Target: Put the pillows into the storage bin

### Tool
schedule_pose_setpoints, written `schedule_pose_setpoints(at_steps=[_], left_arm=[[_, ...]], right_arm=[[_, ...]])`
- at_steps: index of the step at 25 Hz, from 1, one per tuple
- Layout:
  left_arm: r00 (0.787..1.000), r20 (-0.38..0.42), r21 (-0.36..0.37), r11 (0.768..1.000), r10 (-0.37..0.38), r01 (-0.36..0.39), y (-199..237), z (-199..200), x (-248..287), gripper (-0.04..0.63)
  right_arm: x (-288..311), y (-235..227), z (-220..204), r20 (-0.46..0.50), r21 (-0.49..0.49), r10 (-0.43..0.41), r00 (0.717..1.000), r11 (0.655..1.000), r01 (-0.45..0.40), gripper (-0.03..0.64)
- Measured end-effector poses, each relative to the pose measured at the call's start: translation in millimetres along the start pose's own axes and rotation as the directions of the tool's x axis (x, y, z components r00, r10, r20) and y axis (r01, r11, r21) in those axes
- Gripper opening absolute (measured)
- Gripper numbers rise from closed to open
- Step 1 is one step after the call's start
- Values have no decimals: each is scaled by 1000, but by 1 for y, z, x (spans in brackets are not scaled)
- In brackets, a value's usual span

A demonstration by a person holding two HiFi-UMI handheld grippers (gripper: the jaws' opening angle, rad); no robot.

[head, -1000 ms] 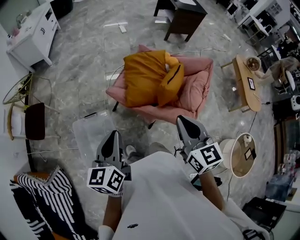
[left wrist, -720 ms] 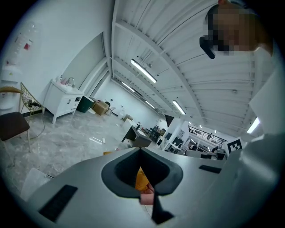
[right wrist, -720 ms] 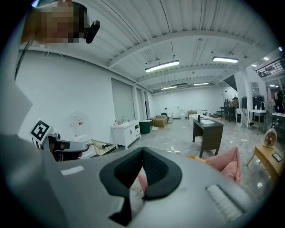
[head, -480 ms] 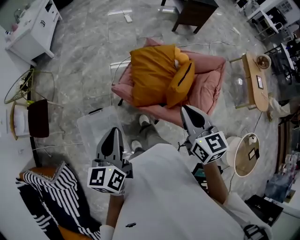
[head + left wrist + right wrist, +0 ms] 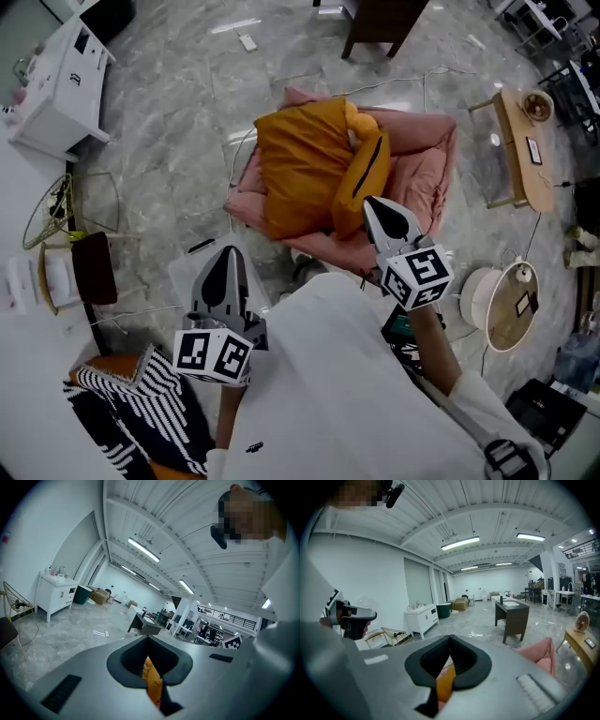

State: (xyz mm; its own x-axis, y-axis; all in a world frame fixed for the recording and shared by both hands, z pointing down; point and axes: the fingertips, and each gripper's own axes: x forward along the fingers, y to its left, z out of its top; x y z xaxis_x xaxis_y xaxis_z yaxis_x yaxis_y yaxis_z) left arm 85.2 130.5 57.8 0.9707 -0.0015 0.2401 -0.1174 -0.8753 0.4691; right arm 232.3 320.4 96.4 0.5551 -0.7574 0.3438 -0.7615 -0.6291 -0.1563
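Two orange pillows lie on a pink chair (image 5: 427, 173): a large one (image 5: 298, 164) and a smaller one (image 5: 366, 178) leaning on its right side. A clear storage bin (image 5: 192, 272) stands on the floor left of the chair's front, partly hidden behind my left gripper (image 5: 227, 258). That gripper is shut and empty, held over the bin. My right gripper (image 5: 375, 208) is shut and empty too, its tip at the chair's front edge just below the smaller pillow. Orange pillow fabric (image 5: 152, 686) shows through the left gripper view's jaw notch, and orange fabric (image 5: 445, 684) also shows in the right gripper view.
A white cabinet (image 5: 61, 84) stands far left, a dark wooden table (image 5: 380, 19) behind the chair, a light wood side table (image 5: 525, 150) to the right. A round white table (image 5: 511, 305) sits near my right arm. Striped black-and-white fabric (image 5: 131, 417) lies at lower left.
The chair and pillows now sit closer to both grippers. The right gripper's tip has reached the chair's front edge. Both grippers stay shut and empty.
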Motion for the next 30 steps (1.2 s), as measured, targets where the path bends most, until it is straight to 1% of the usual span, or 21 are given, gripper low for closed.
schedule_pose_setpoints(at_steps=[5, 9, 12, 15, 19, 22, 25, 27, 30], left_arm=[[1000, -21, 17, 1000, 10, -10, -9, 5, 47, 9], [998, -65, 17, 1000, 17, -16, -12, -1, 81, 9], [995, -102, 9, 1000, 23, -22, -11, -9, 99, 9], [989, -144, 8, 1000, 23, -22, -10, -23, 118, 9], [974, -225, 11, 1000, 28, -26, -3, -44, 140, 9], [968, -249, 3, 1000, 24, -24, -4, -51, 150, 9], [965, -261, -10, 1000, 21, -25, -2, -56, 157, 9], [962, -272, -17, 999, 21, -27, 1, -59, 161, 9], [957, -289, -26, 999, 18, -26, 2, -63, 166, 9]], right_arm=[[19, -40, -11, -33, 42, -26, 999, 999, 27, 12], [36, -64, -27, -81, 76, -27, 996, 997, 33, 19], [50, -71, -47, -133, 96, -17, 991, 995, 30, 78], [61, -80, -66, -182, 113, -22, 983, 993, 43, 108], [74, -85, -82, -236, 142, -29, 971, 988, 64, 158], [81, -89, -90, -266, 158, -42, 963, 984, 87, 197], [90, -96, -102, -291, 192, -73, 954, 972, 133, 272], [98, -103, -110, -299, 235, -112, 948, 954, 187, 290], [104, -114, -127, -340, 259, -180, 923, 926, 276, 295]])
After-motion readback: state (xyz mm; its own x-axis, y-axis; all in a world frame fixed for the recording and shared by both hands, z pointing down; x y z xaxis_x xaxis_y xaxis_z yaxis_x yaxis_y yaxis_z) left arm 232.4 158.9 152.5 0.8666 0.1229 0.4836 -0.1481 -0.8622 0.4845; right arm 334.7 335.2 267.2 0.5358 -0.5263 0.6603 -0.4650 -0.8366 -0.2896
